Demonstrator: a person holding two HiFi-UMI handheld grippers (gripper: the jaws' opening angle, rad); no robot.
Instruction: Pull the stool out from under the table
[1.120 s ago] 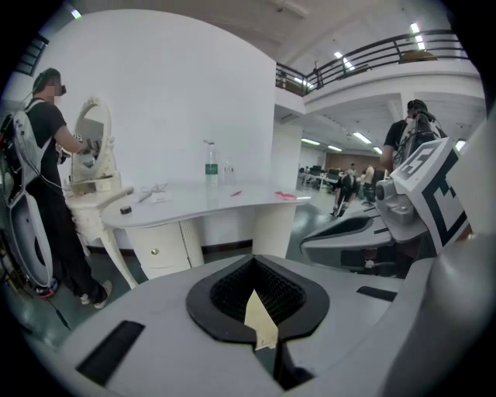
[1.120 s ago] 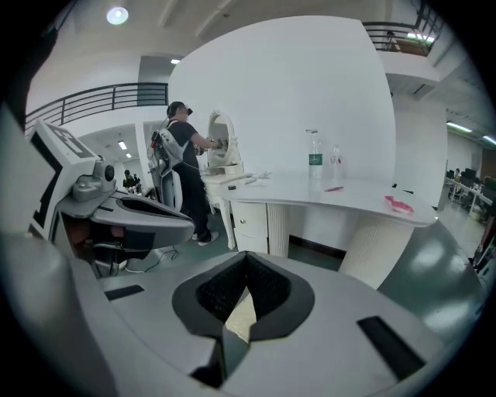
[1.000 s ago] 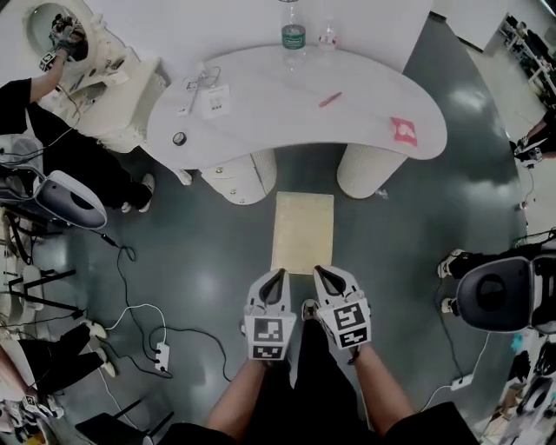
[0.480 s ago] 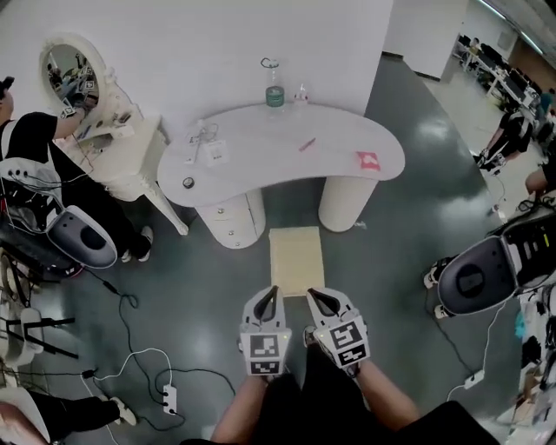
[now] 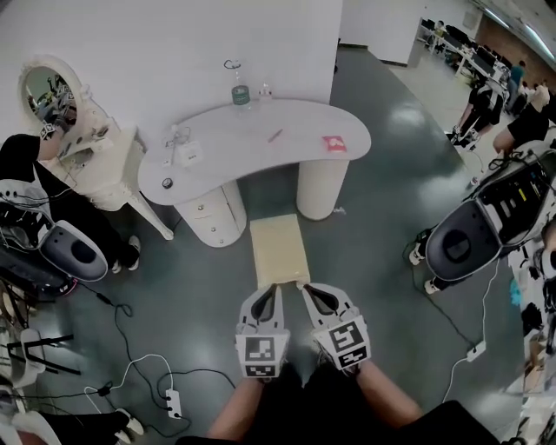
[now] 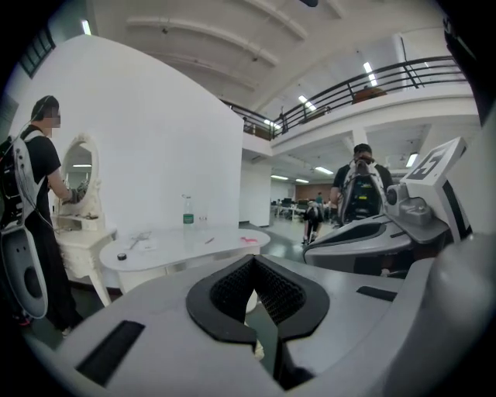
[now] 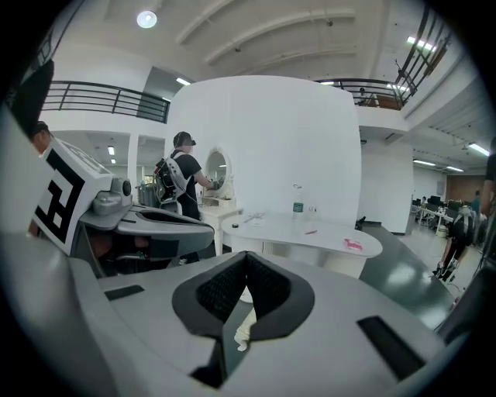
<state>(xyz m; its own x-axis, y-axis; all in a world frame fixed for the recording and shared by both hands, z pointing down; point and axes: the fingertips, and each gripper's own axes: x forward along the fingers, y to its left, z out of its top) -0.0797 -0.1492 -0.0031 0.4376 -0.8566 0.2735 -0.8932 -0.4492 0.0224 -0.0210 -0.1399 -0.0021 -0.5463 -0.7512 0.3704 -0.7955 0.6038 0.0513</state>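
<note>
Glossy dark grey floor (image 5: 200, 287) beneath a curved white wall (image 5: 174, 35) — a white vanity (image 5: 109, 174) with an oval mirror (image 5: 43, 91) stands at the left; ceiling lights (image 7: 146, 19) glow above a railed balcony (image 6: 364, 105).

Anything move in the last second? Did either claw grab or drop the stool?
Only the viewpoint moved: it rose and backed off, so table and stool look smaller, further left. Nothing grabbed or let go. The left claw and right claw stay shut and empty, tips by the stool's near edge; stool stays in front of the table.
</note>
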